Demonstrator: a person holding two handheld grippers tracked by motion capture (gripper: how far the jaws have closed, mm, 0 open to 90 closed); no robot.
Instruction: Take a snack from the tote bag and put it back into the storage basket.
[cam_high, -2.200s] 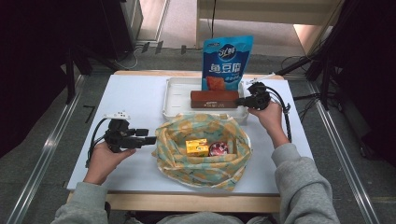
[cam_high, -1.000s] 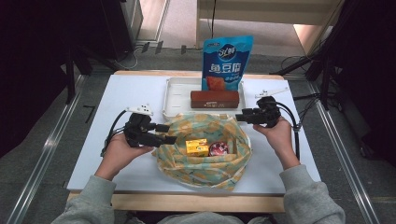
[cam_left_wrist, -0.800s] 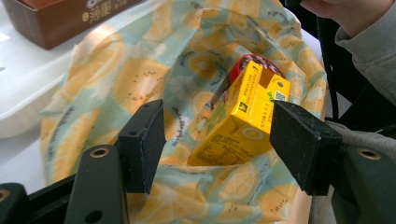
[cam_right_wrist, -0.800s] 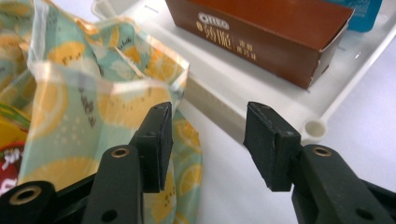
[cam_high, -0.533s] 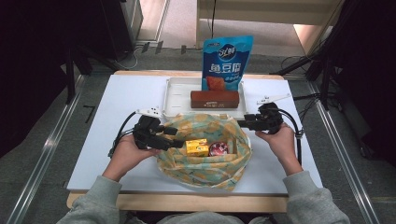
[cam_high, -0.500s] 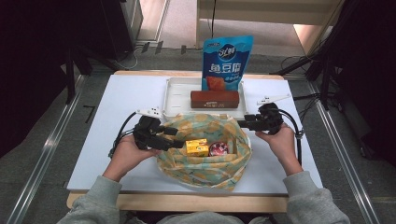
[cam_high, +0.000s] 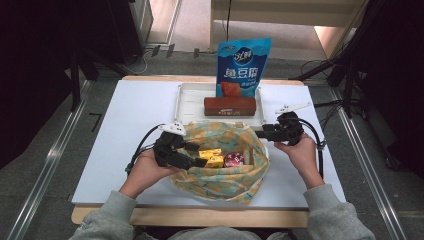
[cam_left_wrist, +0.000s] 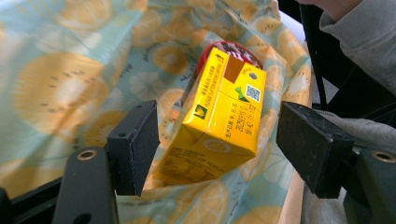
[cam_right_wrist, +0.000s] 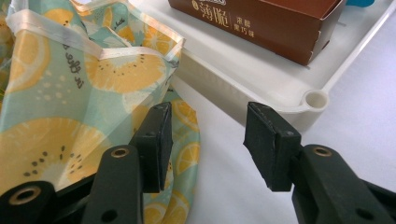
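A cloth bag (cam_high: 220, 172) printed with citrus slices lies open in the middle of the table. Inside it lie a yellow drink carton (cam_high: 211, 156) and a red round item (cam_high: 233, 160). My left gripper (cam_high: 198, 155) reaches into the bag from the left. In the left gripper view it (cam_left_wrist: 215, 140) stands open with the carton (cam_left_wrist: 219, 121) between its jaws, a gap showing on the right side. My right gripper (cam_high: 261, 134) sits at the bag's right rim. It (cam_right_wrist: 205, 135) is open, the bag's edge (cam_right_wrist: 116, 70) beside its left jaw and nothing between the pads.
A white tray (cam_high: 190, 102) stands behind the bag with a brown box (cam_high: 230, 106) in it; a blue snack pouch (cam_high: 243, 67) stands upright at the tray's back. The tray's corner (cam_right_wrist: 315, 100) lies just ahead of the right gripper.
My left gripper has moved right, off the table's left side and into the bag, up to the yellow carton. My right gripper came from the tray down to the bag's rim and then stayed.
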